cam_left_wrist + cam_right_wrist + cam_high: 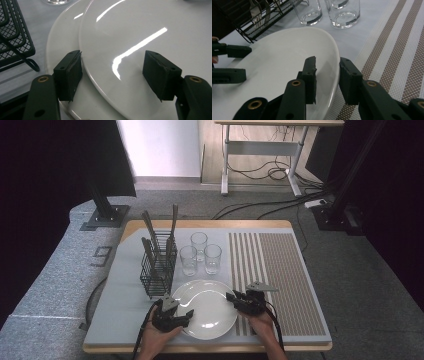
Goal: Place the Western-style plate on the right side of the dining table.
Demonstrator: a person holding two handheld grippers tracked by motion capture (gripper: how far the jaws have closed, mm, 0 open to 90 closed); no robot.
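Two stacked white plates, top plate (pixel 212 309) offset on lower plate (pixel 184 290), are seen near the front edge of the tabletop (pixel 120 310), approx. mid-width. Left claw (pixel 112 72) is held wide over the top plate's left rim w/ nothing gripped. Right claw (pixel 327 75) is set narrow astride its right rim, one jaw each side; contact can't be told.

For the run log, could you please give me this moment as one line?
top plate on lower plate | right gripper jaws astride top plate rim | left gripper jaws open at opposite rim
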